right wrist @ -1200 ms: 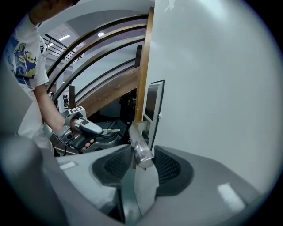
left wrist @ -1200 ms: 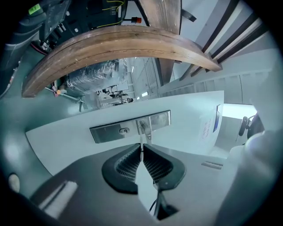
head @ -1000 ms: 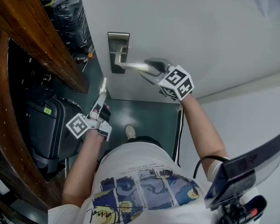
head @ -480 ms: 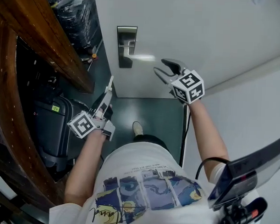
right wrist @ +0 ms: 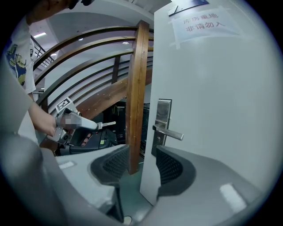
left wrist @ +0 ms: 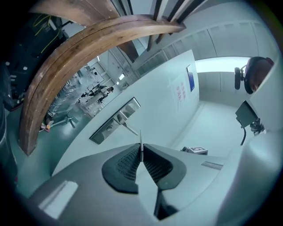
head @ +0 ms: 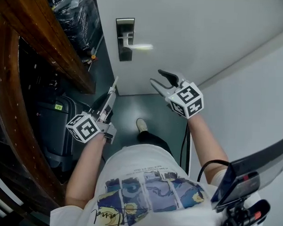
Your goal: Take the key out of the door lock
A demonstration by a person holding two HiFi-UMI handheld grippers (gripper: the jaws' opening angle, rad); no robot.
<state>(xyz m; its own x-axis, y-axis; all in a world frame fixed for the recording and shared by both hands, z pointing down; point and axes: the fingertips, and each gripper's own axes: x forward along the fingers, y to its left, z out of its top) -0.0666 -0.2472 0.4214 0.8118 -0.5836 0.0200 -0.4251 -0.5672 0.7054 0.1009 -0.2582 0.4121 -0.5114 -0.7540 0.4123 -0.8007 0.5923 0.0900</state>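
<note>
White door (head: 190,33) backdrop | left gripper (left wrist: 140,152) clamps key (left wrist: 140,139), holding it clear of lock (left wrist: 116,121) ahead | right gripper (right wrist: 142,152) agape, empty.

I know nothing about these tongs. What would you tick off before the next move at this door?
1. Key out of the lock plate: ok, held well away from it.
2. Left tongs gripping the key: ok, shut on its thin blade.
3. Right tongs free: ok, open and empty.
4. Door handle let go: ok, nothing touches it.
5. Door closed: not ok, it stands ajar.
</note>
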